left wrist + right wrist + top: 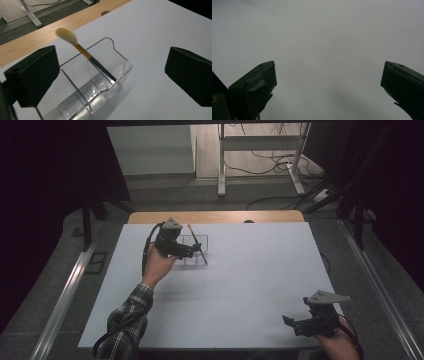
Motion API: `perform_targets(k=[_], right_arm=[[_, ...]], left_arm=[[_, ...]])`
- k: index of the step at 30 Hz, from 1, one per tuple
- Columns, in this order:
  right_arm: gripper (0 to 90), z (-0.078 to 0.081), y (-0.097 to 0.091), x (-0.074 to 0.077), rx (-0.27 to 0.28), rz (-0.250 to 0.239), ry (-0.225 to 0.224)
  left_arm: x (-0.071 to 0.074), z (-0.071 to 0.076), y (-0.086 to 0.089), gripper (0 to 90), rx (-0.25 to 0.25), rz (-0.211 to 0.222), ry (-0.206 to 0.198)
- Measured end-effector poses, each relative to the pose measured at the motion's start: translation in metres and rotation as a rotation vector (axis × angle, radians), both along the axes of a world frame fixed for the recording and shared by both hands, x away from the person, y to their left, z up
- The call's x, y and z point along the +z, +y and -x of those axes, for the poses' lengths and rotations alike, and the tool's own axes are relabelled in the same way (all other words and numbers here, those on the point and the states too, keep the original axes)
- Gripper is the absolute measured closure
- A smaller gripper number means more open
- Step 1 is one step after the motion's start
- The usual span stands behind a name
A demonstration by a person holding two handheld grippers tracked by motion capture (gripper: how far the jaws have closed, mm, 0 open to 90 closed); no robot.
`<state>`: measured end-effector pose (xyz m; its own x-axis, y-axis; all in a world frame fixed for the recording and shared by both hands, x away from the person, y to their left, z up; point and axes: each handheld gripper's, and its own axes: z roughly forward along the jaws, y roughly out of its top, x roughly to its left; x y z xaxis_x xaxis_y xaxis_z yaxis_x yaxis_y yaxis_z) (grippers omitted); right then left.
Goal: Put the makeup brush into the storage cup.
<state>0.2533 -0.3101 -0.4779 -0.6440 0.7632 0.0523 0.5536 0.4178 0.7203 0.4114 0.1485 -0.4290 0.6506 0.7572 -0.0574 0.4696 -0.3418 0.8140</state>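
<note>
A makeup brush with a pale tuft, orange ferrule and dark handle leans tuft-up in the far compartment of a clear plastic organizer. My left gripper hovers just above and in front of the organizer, open, its jaws wide apart and touching nothing. In the high view the left gripper sits at the organizer near the table's far left, with the brush slanting past it. My right gripper rests near the front right edge, and its jaws stand open over bare white surface.
The white tabletop has a wooden strip along its far edge. Metal rails run along both sides. Desk legs and cables lie on the floor beyond.
</note>
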Motion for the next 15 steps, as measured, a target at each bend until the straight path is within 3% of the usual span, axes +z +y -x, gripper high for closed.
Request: perform_targets(k=[15], right_arm=[[0.1,0.0,0.0,0.0,0.005,0.003,0.002]], left_arm=[[-0.001,0.012,0.001,0.0,-0.015,-0.02,0.0]])
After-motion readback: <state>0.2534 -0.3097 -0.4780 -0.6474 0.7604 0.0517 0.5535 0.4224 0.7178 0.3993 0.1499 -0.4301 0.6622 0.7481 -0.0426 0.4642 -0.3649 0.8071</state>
